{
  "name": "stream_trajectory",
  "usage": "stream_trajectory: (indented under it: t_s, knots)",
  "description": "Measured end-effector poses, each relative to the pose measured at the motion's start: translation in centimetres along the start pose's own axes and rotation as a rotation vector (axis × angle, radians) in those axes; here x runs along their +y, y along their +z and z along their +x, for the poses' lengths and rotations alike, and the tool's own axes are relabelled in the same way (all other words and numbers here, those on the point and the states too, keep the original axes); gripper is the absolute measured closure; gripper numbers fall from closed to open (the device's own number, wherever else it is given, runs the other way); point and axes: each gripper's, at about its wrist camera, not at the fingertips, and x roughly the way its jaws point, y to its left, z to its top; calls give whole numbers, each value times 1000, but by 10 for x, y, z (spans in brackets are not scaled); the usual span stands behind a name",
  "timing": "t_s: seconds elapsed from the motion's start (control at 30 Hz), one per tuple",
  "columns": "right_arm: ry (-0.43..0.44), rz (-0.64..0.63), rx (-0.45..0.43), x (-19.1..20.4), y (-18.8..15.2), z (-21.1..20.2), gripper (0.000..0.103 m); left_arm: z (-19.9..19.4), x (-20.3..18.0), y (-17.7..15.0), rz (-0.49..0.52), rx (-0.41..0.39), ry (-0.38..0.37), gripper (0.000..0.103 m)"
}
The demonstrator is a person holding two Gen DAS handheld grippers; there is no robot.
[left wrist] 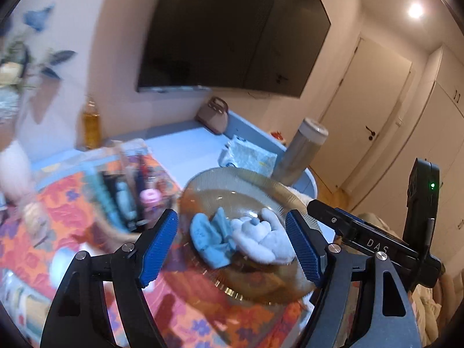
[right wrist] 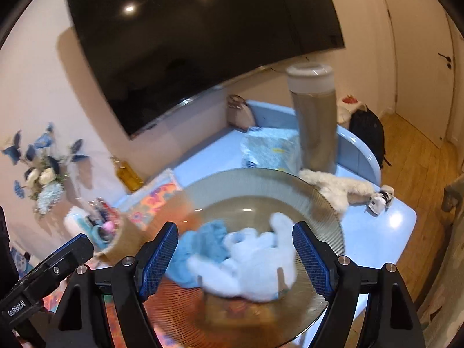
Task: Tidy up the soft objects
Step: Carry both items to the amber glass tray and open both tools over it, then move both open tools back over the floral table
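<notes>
Left wrist view: left gripper [left wrist: 232, 249] is hovering with jaws wide and empty, framing the amber glass bowl [left wrist: 203, 185] on the surface. Inside are lying a blue cloth [left wrist: 210, 239] and a white plush toy [left wrist: 261, 239], touching each other. Both are looking light, limp and compressible; pinching a bunched fold or the plush's thick middle should be holding best.

Right wrist view: right gripper [right wrist: 235, 261] is also gaping wide, holding nothing. Blur is smearing the plush, so its limbs are probably splayed. Bowl is looking fragile, slippery.
</notes>
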Motion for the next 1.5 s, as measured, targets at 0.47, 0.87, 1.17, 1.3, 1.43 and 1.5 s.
stream_trajectory:
  t_s: [0.47, 0.87, 1.17, 1.3, 1.43, 1.5]
  knots:
    - [309, -314, 21, 167, -78, -34, 15, -272, 116, -95, -143, -307, 487, 28]
    - [400, -536, 177, 252, -190, 49, 14, -230, 266, -212, -487, -123, 651, 28]
    - [369, -568, 245, 260, -209, 78, 14, -216, 287, -234, -550, -136, 596, 28]
    - [365, -603, 254, 265, -210, 76, 14, -217, 281, -233, -522, -140, 620, 28]
    - [425, -703, 314, 284, -208, 69, 14, -220, 260, -216, -472, -128, 619, 28]
    - [435, -810, 309, 303, -205, 63, 9, -217, 246, -202, -424, -121, 609, 28]
